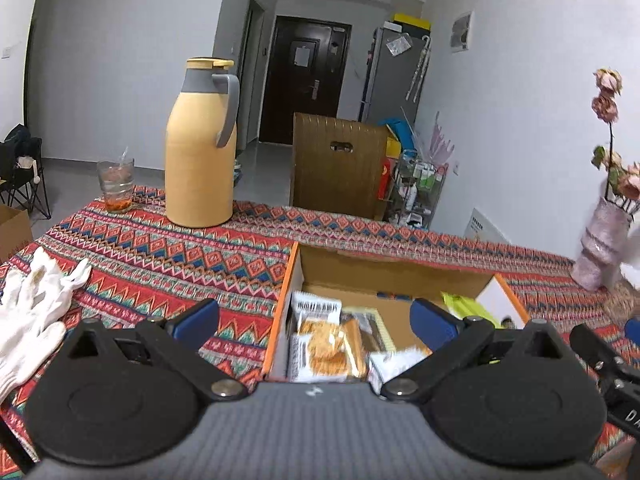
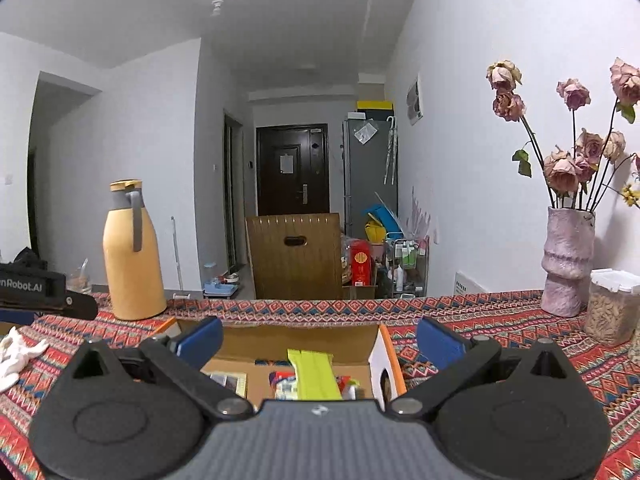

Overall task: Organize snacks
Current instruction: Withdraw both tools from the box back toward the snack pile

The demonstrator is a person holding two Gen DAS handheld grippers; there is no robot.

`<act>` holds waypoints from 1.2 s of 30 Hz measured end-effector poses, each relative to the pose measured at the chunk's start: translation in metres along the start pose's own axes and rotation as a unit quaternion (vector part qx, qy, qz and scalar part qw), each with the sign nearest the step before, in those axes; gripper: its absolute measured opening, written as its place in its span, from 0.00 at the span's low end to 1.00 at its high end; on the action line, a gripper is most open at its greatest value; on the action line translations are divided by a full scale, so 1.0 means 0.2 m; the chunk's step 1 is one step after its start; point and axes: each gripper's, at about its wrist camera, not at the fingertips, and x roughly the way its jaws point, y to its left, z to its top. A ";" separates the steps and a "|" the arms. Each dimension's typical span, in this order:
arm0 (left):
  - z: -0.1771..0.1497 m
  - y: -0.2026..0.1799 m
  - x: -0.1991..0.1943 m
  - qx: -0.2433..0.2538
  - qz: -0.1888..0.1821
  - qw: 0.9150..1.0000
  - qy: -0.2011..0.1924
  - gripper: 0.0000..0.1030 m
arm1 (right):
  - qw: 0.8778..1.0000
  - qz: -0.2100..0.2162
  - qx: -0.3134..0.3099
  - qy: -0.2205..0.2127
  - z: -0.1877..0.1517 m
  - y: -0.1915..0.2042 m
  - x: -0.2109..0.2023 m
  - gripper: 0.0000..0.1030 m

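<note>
Both claws, the left gripper (image 1: 314, 322) and right gripper (image 2: 318, 338), gape wide and empty over the snack box (image 1: 280, 312) at six o'clock. Go down slowly, pinch one packet (image 1: 330, 342) only.

Home flat, patterned tablecloth (image 1: 168, 256), thermos jug (image 1: 200, 148), vase of dried roses (image 2: 566, 260), fridge (image 2: 368, 176), front door (image 2: 292, 168)

Left gripper (image 1: 314, 322) spread wide, holding nothing. Right gripper (image 2: 320, 338) likewise spread and bare. Both level, pointing forward, side by side.
</note>
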 end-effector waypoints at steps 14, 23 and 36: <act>-0.34 0.09 -0.04 0.033 -0.009 0.998 0.056 1.00 | 0.998 -0.017 0.004 0.066 -0.25 -0.08 -0.19 1.00; -0.49 0.13 0.04 0.020 -0.002 0.999 0.047 1.00 | 0.992 -0.031 0.018 0.123 -0.42 -0.13 -0.20 1.00; -0.52 0.15 0.07 0.004 -0.011 0.999 0.052 1.00 | 0.988 -0.037 0.036 0.145 -0.51 -0.17 -0.17 1.00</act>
